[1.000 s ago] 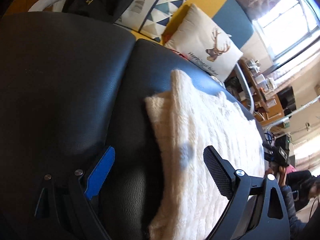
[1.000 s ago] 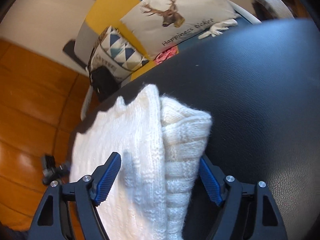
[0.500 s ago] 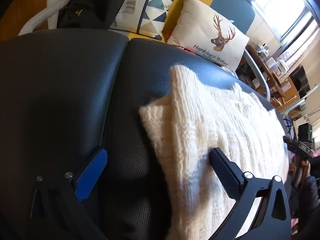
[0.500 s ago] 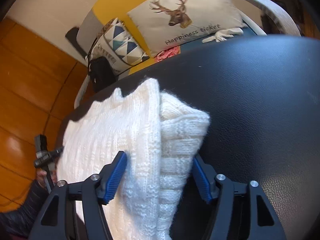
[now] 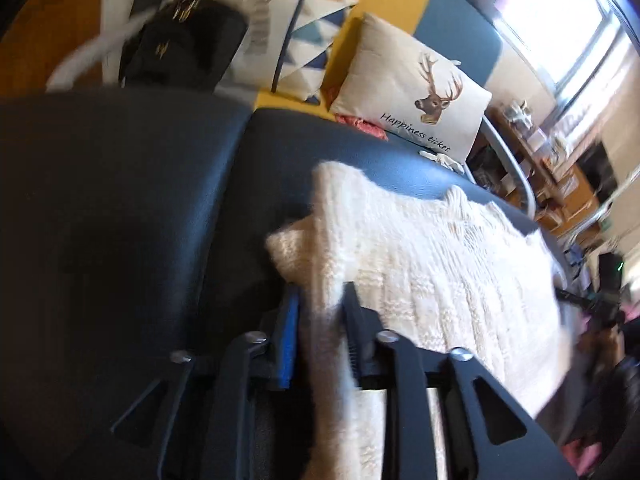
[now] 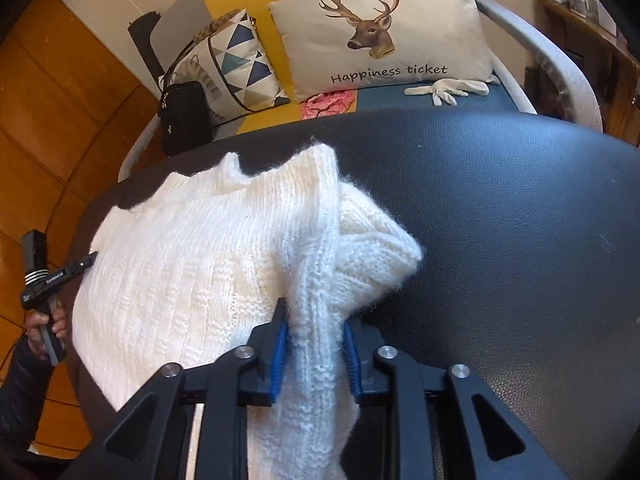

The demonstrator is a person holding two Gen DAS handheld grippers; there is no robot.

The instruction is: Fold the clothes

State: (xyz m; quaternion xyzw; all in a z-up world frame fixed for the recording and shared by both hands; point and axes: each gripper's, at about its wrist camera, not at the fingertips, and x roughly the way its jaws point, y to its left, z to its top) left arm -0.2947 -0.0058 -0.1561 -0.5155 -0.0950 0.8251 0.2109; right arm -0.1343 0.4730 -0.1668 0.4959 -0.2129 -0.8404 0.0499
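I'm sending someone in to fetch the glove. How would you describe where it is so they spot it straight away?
Look past the black padded surface to the sofa behind it. Below the deer cushion reading "Happiness ticket", the white glove lies flat on the blue seat. Unlike the pink crumpled cloth to its left, it is pale with fingers showing.

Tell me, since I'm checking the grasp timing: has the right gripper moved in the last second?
Yes. The right gripper has closed on the white sweater edge and advanced towards the deer pillow, which now looks larger.

Fuzzy knit sweater (image 6: 208,264) on smooth, glossy leather-look cushion (image 6: 500,220).
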